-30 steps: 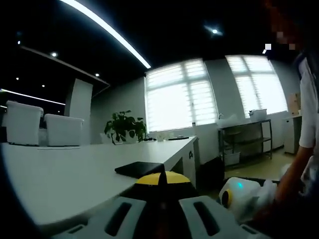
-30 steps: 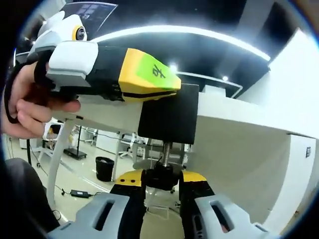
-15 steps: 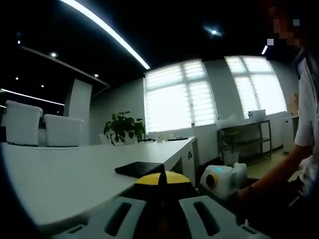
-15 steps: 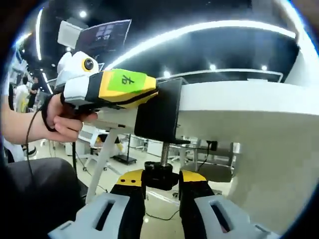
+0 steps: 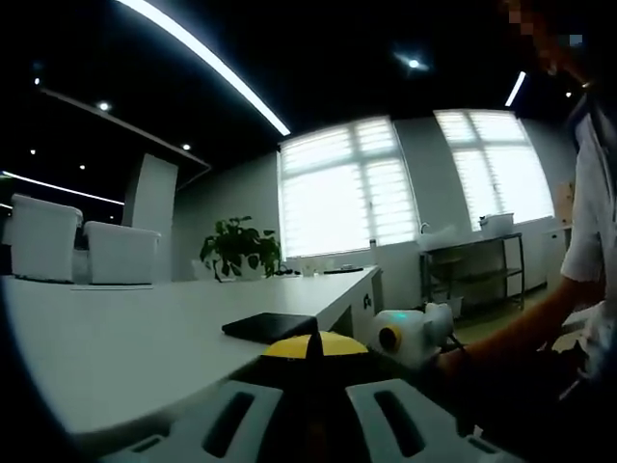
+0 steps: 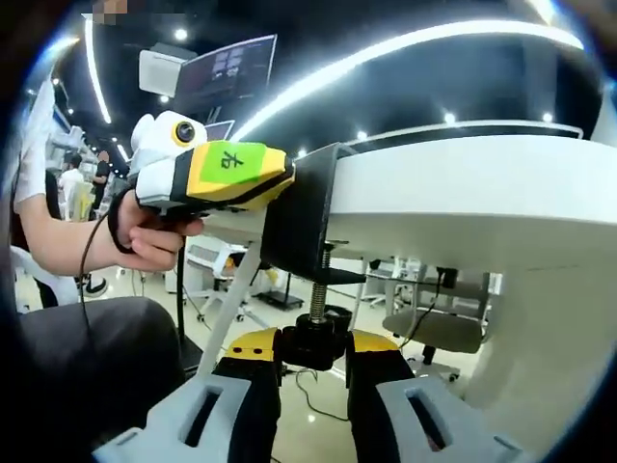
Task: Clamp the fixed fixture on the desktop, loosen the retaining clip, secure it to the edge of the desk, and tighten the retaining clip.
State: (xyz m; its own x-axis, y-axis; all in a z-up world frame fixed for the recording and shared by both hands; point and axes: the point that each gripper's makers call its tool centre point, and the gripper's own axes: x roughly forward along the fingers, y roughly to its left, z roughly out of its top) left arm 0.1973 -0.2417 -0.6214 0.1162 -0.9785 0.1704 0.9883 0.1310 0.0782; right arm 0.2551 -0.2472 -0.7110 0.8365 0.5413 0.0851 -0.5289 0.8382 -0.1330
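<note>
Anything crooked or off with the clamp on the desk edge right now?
Nothing stands out. The black clamp hooks squarely over the desk edge, its screw hangs straight below, and the right gripper grips the knob.

The black C-shaped fixture (image 6: 301,227) hangs over the white counter (image 6: 453,193) edge, its threaded screw and black knob (image 6: 313,340) pointing down.

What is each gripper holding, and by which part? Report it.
Right gripper: black clamp fixture's screw knob. Left gripper: the same fixture's top, on the white desk edge.
</note>
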